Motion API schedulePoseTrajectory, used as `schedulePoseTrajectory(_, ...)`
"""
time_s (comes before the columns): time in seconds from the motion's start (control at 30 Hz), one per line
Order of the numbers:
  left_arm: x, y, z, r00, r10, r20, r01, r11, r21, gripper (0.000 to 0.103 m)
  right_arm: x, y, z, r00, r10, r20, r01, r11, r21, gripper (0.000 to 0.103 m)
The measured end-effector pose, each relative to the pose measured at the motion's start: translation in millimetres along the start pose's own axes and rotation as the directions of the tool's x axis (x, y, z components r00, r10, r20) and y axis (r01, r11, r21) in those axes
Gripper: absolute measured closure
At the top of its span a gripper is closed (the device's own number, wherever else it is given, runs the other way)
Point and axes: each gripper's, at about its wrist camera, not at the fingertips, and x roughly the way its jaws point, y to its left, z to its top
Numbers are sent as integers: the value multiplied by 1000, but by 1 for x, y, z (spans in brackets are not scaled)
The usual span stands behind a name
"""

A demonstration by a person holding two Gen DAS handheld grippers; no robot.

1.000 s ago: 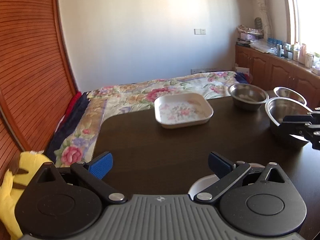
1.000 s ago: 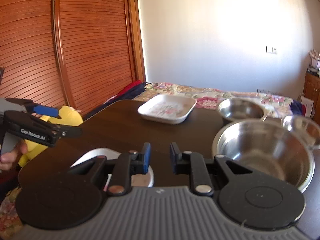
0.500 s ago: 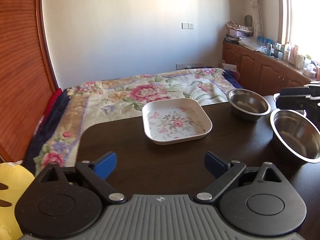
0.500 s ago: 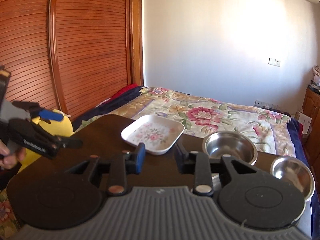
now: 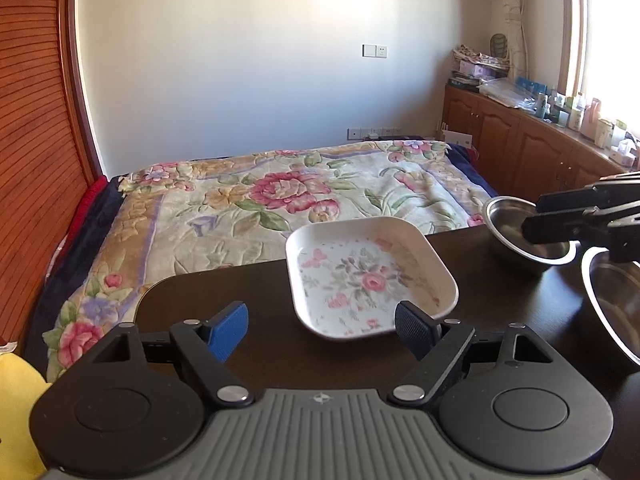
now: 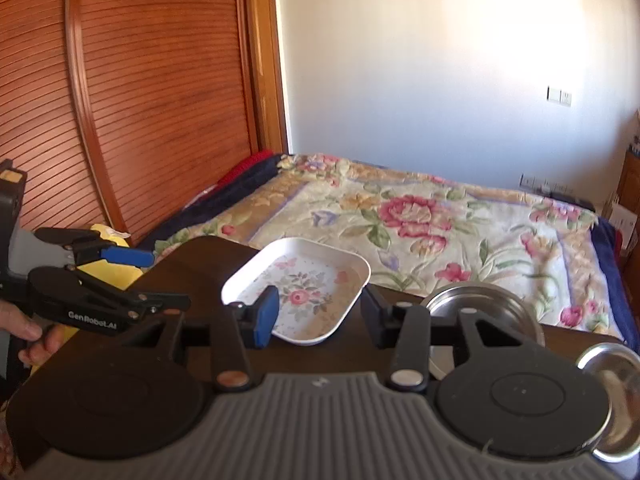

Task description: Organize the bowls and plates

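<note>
A square white plate with a flower print [image 5: 368, 280] lies near the far edge of the dark table [image 5: 260, 280]. My left gripper [image 5: 320, 331] hovers just short of the plate's near left corner. Its jaws are closing with nothing between the pads. My right gripper [image 6: 318, 316] hangs over the table with the plate [image 6: 304, 284] beyond its fingertips. Its jaws are opening and hold nothing. A steel bowl [image 6: 480, 300] stands to the right of the plate, and a smaller steel bowl [image 6: 612, 364] stands nearer on the right. A large steel bowl [image 5: 616, 304] shows at the right edge of the left wrist view.
A bed with a flowered cover [image 5: 280, 192] runs beyond the table's far edge. Slatted wooden wardrobe doors [image 6: 140, 100] stand on the left and a wooden cabinet [image 5: 540, 148] with clutter on the right. A yellow soft thing [image 5: 16, 400] lies left of the table. A hand [image 6: 32, 336] holds the left gripper [image 6: 166, 280].
Both grippers have moved forward over the table toward the flowered plate, which now looks larger and closer. The left jaws have narrowed. The right jaws have widened.
</note>
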Motion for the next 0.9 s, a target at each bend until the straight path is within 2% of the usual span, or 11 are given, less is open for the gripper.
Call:
schedulePoseTrajectory(0.17, 22, 6, 5, 1000, -1, -12, 2, 1000, 5, 21, 24, -3, 3, 999, -16, -45, 16, 1000, 11, 56)
schedulePoseTrajectory(0.6, 66, 16, 8, 998, -27, -50, 26, 1000, -15, 44, 75, -10, 6, 985, -23, -172, 31, 999, 43, 57)
schedulePoseTrajectory(0.67, 71, 18, 7, 998, -29, -56, 28, 999, -20, 46, 81, -11, 6, 982, -30, -187, 39, 998, 46, 58)
schedulePoseTrajectory(0.73, 75, 20, 7, 998, -29, -60, 28, 999, -26, 50, 88, -13, 5, 978, -30, -207, 40, 998, 46, 65)
schedulePoseTrajectory(0.83, 81, 23, 6, 997, -29, -69, 27, 999, -33, 56, 97, -15, 4, 972, -33, -234, 46, 998, 49, 68)
schedulePoseTrajectory(0.9, 83, 23, 5, 997, -28, -74, 26, 999, -34, 57, 103, -16, 4, 968, -36, -249, 49, 998, 45, 69)
